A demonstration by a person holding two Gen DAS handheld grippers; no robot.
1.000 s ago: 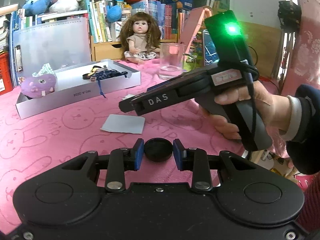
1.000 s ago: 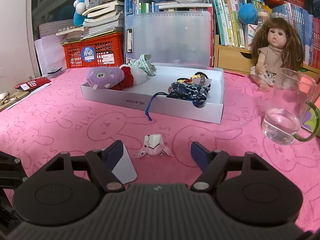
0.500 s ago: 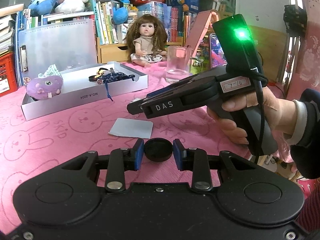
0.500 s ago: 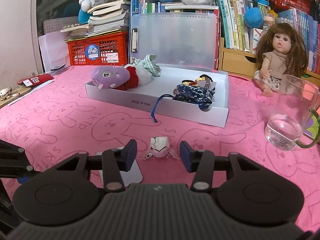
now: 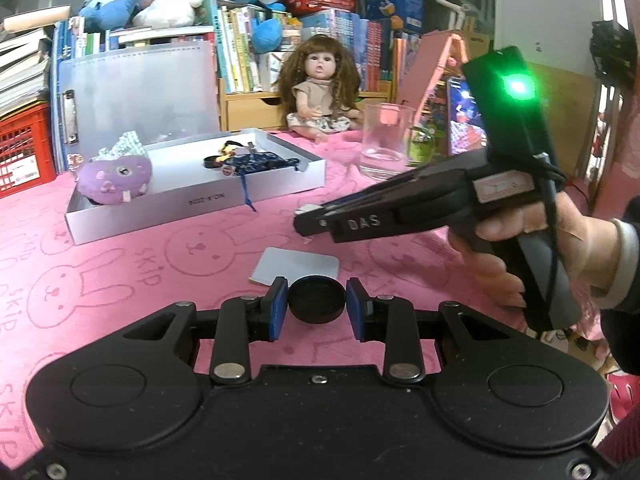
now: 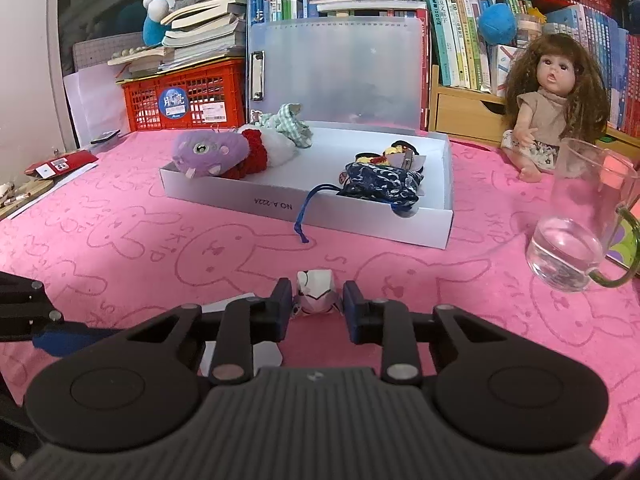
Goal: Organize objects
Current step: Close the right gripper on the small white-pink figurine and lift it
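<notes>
Since the earlier frame our right claw (image 6: 314, 306) has narrowed around the small pink-and-white toy (image 6: 315, 291) and is closing; contact is unconfirmed. We find the toy between the pads, mid-desk (image 6: 120, 240), with the white box (image 6: 400, 228) straight beyond. Our left claw (image 5: 317, 306) pinches a black disc (image 5: 317, 300).

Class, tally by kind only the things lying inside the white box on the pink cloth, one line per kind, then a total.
Things in the white box:
Purple plush toy: 1
Red-and-white plush with checked cloth: 1
Blue patterned drawstring pouch: 1
Small trinkets behind the pouch: too tangled to count, taken as 1 cluster
Total: 4
</notes>
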